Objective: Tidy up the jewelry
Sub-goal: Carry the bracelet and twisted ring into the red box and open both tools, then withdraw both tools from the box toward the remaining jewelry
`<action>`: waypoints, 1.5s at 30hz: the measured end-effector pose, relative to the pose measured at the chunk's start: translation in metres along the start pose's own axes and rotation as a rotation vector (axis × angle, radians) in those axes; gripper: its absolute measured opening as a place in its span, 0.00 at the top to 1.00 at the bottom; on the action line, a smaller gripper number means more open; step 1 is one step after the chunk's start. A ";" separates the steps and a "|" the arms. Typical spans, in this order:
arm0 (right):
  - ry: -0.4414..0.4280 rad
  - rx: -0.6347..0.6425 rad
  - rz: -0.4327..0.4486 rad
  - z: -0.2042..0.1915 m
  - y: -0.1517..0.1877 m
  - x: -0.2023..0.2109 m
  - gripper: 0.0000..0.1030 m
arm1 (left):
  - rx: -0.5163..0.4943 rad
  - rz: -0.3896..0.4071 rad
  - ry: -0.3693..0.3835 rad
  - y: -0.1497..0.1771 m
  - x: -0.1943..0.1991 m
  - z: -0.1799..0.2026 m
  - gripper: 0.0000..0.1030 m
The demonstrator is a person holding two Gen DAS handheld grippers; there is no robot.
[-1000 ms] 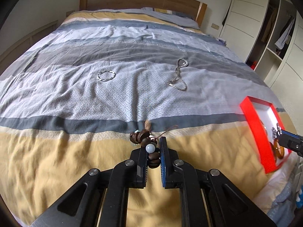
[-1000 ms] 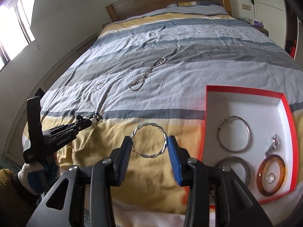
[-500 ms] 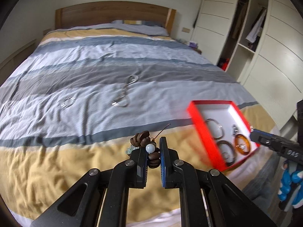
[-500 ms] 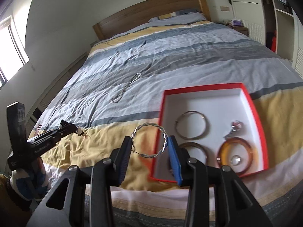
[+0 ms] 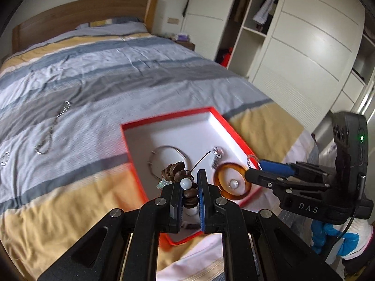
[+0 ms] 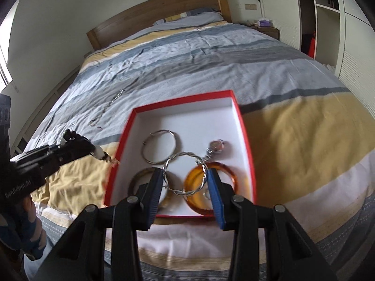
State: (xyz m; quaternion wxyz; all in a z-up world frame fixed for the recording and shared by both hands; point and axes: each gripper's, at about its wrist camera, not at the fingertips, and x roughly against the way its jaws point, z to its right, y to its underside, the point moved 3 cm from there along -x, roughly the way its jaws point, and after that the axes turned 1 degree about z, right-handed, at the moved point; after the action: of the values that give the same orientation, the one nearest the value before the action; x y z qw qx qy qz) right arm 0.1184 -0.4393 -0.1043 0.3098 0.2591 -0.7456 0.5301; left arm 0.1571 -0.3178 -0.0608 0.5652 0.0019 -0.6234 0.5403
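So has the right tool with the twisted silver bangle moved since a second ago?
Yes. The right tool, shut on the twisted silver bangle, was over the yellow bedspread left of the red-rimmed white box; now it is over the box.

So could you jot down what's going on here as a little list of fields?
Setting: striped quilt on a bed
Container: red-rimmed white box
Left fingers: shut on dark brown bead bracelet
Right fingers: shut on twisted silver wire bangle, above the box
In box: plain silver hoop, amber bangle, small pink charm
On quilt: silver chain
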 end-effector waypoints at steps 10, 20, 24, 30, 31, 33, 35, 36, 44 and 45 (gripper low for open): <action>0.022 0.044 -0.097 0.009 0.011 -0.034 0.64 | 0.022 -0.114 -0.018 0.029 -0.045 0.000 0.90; 0.061 0.031 -0.169 0.017 0.014 -0.055 0.63 | 0.056 -0.172 -0.030 0.038 -0.058 -0.010 0.90; 0.069 0.030 -0.179 0.017 0.014 -0.056 0.63 | 0.071 -0.177 -0.031 0.040 -0.058 -0.013 0.90; 0.080 0.019 -0.183 0.016 0.011 -0.056 0.63 | 0.070 -0.180 -0.041 0.040 -0.057 -0.012 0.78; 0.081 0.017 -0.183 0.015 0.012 -0.054 0.63 | 0.069 -0.178 -0.038 0.040 -0.055 -0.012 0.76; 0.086 0.014 -0.183 0.016 0.012 -0.052 0.62 | 0.063 -0.174 -0.040 0.041 -0.052 -0.010 0.74; 0.082 0.003 -0.180 0.016 0.013 -0.049 0.62 | 0.055 -0.169 -0.045 0.040 -0.049 -0.008 0.70; 0.081 0.000 -0.178 0.017 0.013 -0.047 0.62 | 0.052 -0.165 -0.047 0.040 -0.047 -0.008 0.69; 0.080 -0.076 -0.112 0.018 0.016 -0.018 0.62 | 0.073 -0.115 -0.081 0.038 -0.017 -0.009 0.53; 0.078 -0.090 -0.100 0.017 0.017 -0.012 0.62 | 0.069 -0.108 -0.093 0.039 -0.012 -0.009 0.53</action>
State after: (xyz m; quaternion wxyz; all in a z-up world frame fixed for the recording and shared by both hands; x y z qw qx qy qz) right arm 0.1117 -0.4492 -0.1279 0.3759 0.2610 -0.7422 0.4895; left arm 0.1437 -0.3032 -0.0976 0.5637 0.0800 -0.6289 0.5294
